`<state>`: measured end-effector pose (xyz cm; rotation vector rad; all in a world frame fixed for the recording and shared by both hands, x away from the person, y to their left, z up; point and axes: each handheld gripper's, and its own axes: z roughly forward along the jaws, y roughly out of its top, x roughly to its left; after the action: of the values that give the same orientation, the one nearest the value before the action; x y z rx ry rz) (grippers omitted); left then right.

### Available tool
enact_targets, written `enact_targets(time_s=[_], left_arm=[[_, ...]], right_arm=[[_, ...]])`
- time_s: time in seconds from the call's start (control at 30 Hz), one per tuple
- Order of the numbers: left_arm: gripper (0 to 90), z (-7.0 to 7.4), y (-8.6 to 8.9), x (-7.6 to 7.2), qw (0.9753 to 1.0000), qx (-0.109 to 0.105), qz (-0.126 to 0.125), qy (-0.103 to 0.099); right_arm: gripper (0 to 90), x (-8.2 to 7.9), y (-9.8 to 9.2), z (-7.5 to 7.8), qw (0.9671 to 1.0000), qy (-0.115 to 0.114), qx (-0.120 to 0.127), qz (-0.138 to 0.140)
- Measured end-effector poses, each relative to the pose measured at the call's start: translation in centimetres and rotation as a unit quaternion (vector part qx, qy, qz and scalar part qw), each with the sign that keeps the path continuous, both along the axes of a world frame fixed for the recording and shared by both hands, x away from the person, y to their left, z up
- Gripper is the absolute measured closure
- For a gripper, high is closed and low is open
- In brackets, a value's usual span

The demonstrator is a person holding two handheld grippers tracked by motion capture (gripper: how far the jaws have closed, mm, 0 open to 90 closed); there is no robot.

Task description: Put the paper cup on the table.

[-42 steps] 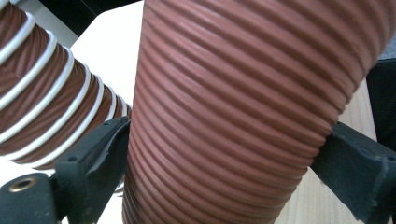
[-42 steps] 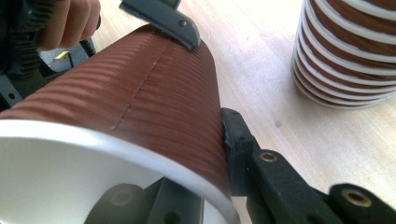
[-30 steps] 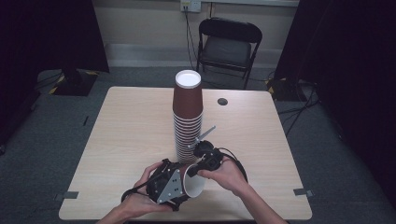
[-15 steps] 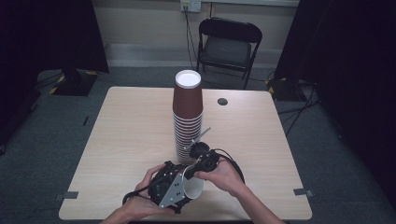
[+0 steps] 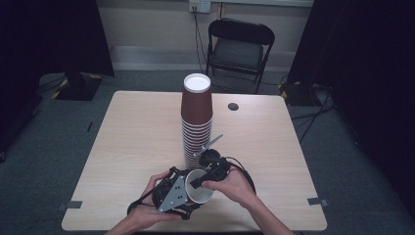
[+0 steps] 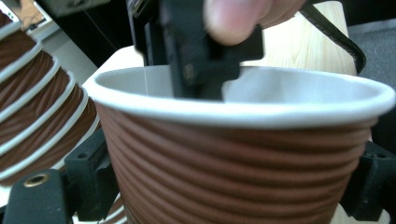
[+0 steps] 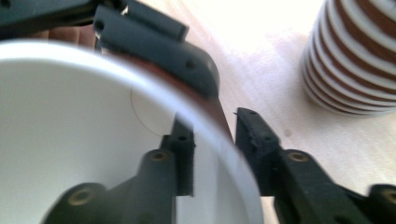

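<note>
Near the front edge of the table (image 5: pixel 122 127), a little left of the middle, a brown paper cup (image 5: pixel 199 193) was held up off the wood between two grippers. The left gripper (image 6: pixel 233 186) had its jaws pressed on the two sides of the cup's ribbed brown wall, one black pad on each side, so it was pinching the cup around its body. The right gripper (image 7: pixel 212 154) had one jaw inside the white cup and the other jaw outside, with the rim between them (the jaws sat close to the wall, but I could not tell if they were squeezing it tight). From the high view the cup lay tipped on its side, with its white mouth facing the right hand (image 5: pixel 235 186). The left hand (image 5: pixel 151 205) held its gripper just beside the cup. A tall stack of brown cups (image 5: pixel 197 122) stood upside down near the middle of the table, just behind the hands. A small dark round spot (image 5: pixel 233 106) sat near the back edge, and a black folding chair (image 5: pixel 239 49) stood beyond the table.
</note>
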<state>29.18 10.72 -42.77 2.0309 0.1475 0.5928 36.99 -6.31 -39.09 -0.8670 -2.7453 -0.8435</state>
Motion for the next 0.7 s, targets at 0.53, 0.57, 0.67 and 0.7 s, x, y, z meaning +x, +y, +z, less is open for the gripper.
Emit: enact_targets(time_s=[0.53,0.57,0.67,0.7], left_arm=[[11.5,-0.7,2.3,0.8,0.9925,-0.068,0.043,0.092],[11.5,-0.7,2.5,0.9,0.9926,-0.063,0.042,0.094],[11.5,-0.7,2.9,1.1,0.9907,-0.076,0.051,0.1],[11.5,-0.7,3.2,1.2,0.9896,-0.085,0.059,0.101]], right_arm=[[61.2,-0.5,-1.1,0.8,0.9965,-0.045,0.065,-0.027],[61.1,-0.5,-1.2,0.8,0.9961,-0.045,0.07,-0.03],[60.8,-0.6,-1.4,0.9,0.994,-0.059,0.085,-0.035],[61.2,-0.6,-1.6,1.1,0.9921,-0.068,0.098,-0.039]])
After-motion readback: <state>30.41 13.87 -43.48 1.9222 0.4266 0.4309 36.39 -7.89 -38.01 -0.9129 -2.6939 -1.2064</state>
